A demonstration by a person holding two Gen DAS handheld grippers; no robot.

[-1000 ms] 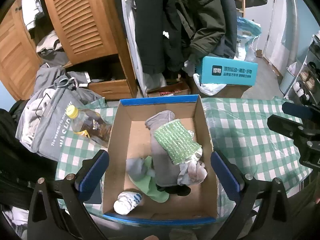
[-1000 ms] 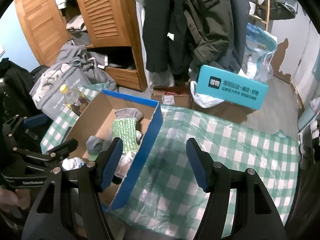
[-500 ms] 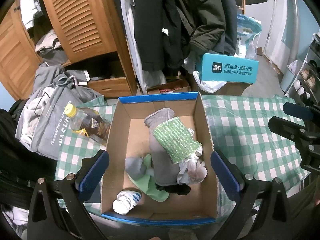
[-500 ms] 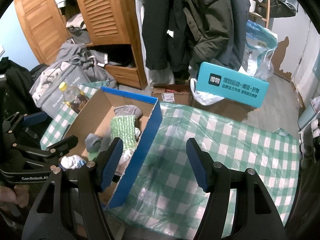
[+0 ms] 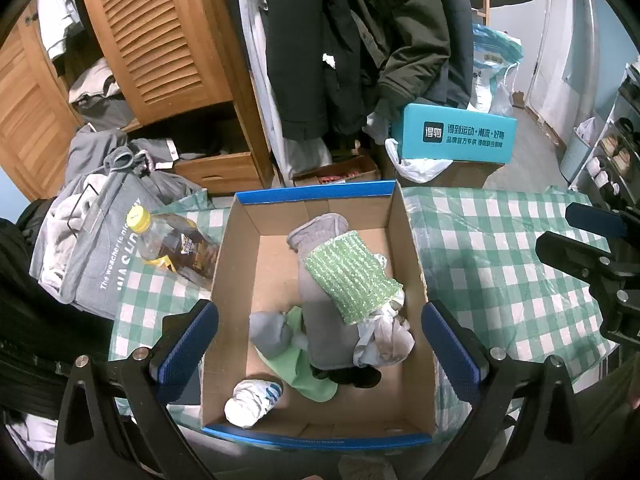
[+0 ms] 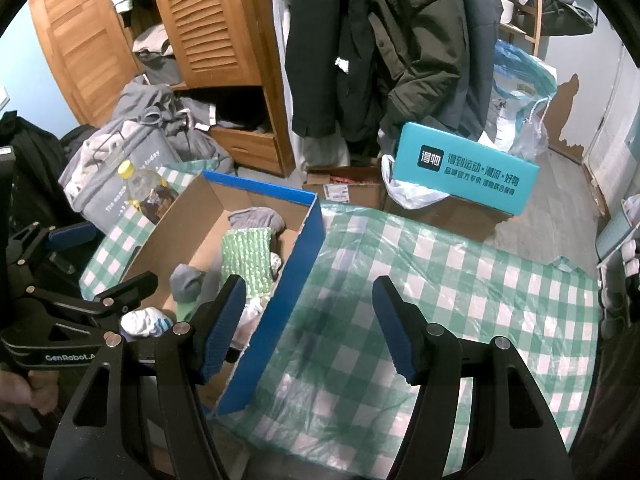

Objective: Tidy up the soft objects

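Now, with both my grippers, left (image 5: 320, 344) and right (image 6: 308, 324), gaping empty, I should drop the left straight onto the green cloth (image 5: 352, 276) in the box (image 5: 320, 196), avoiding cardboard walls.

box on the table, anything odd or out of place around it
Yes: a plastic bottle with a yellow cap lies tipped on the checked tablecloth beside the cardboard box, a hard item next to the box of soft things.

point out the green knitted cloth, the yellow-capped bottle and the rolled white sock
green knitted cloth (image 5: 352, 280), left wrist view, middle of its knit face
yellow-capped bottle (image 5: 138, 216), left wrist view, on the yellow cap
rolled white sock (image 5: 250, 400), left wrist view, middle of the roll
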